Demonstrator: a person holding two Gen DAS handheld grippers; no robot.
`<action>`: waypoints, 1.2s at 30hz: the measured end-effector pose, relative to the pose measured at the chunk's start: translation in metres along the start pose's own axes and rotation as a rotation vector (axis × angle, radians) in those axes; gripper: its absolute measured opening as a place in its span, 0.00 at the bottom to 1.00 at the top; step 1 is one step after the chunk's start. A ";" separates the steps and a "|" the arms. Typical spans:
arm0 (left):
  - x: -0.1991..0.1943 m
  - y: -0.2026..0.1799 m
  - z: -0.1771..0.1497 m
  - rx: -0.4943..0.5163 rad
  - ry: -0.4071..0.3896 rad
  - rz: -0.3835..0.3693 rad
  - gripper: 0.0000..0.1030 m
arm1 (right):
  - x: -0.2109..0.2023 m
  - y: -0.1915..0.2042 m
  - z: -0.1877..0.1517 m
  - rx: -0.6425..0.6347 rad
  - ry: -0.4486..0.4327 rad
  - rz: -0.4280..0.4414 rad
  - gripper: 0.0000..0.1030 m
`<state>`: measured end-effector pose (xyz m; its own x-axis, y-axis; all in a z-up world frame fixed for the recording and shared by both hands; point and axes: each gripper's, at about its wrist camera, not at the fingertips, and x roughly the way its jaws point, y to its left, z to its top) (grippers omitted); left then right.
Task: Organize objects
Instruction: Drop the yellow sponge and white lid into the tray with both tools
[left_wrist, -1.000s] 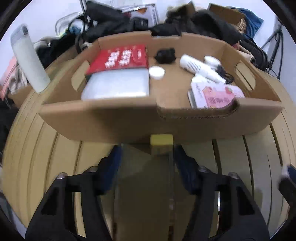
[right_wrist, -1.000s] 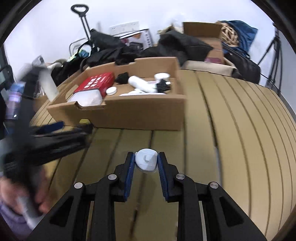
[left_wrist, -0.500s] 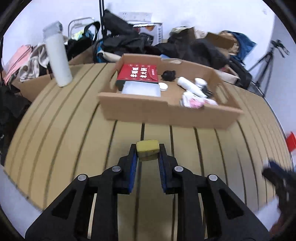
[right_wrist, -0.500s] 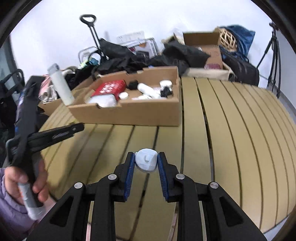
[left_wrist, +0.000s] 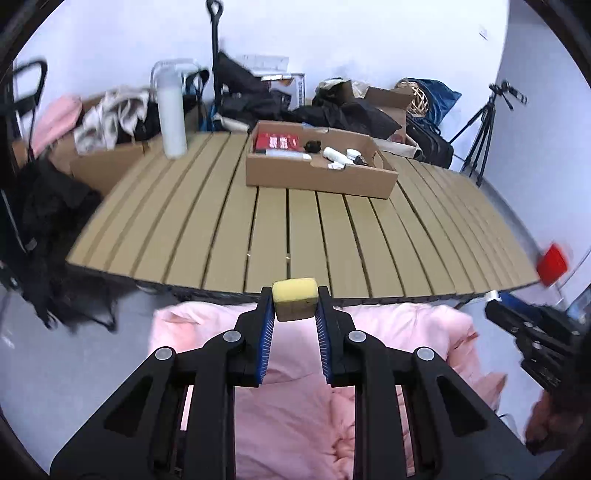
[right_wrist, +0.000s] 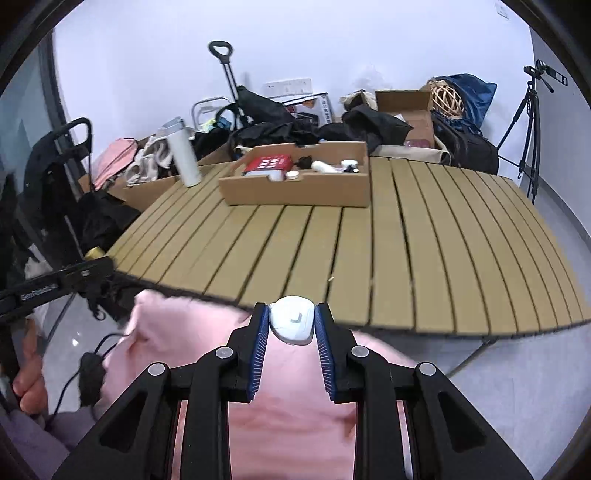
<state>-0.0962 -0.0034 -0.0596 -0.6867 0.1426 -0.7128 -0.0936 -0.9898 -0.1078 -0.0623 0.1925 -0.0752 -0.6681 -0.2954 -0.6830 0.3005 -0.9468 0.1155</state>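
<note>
My left gripper (left_wrist: 294, 303) is shut on a yellow sponge block (left_wrist: 294, 298) and is held off the near edge of the slatted table (left_wrist: 229, 236), over a pink garment. My right gripper (right_wrist: 291, 320) is shut on a small white rounded object (right_wrist: 291, 319), also off the table's near edge. The cardboard box (left_wrist: 317, 177) stands far back on the table; it holds a red box (left_wrist: 277, 141), a white tube, a black item and small white jars. The box also shows in the right wrist view (right_wrist: 295, 184).
A white bottle (left_wrist: 170, 110) stands at the table's back left. Bags, clothes and cardboard boxes pile up behind the table. A tripod (left_wrist: 484, 129) stands at the right. Pink fabric (left_wrist: 295, 398) lies below both grippers. The left gripper's arm (right_wrist: 51, 286) shows at the left.
Both grippers have pulled back from the box, past the table's near edge, still holding their objects. The box now looks small and far.
</note>
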 end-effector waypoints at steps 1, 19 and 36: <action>-0.004 -0.001 -0.001 0.001 0.000 -0.017 0.18 | -0.006 0.005 -0.002 -0.013 -0.017 -0.007 0.27; 0.018 -0.002 0.052 0.005 -0.066 -0.074 0.18 | 0.032 -0.011 0.045 -0.020 -0.019 -0.066 0.27; 0.312 -0.023 0.238 0.005 0.261 -0.180 0.18 | 0.302 -0.075 0.290 0.042 0.133 0.156 0.27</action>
<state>-0.4802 0.0626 -0.1143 -0.4506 0.3123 -0.8363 -0.2011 -0.9482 -0.2457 -0.4841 0.1375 -0.0804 -0.5191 -0.4221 -0.7433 0.3627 -0.8962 0.2556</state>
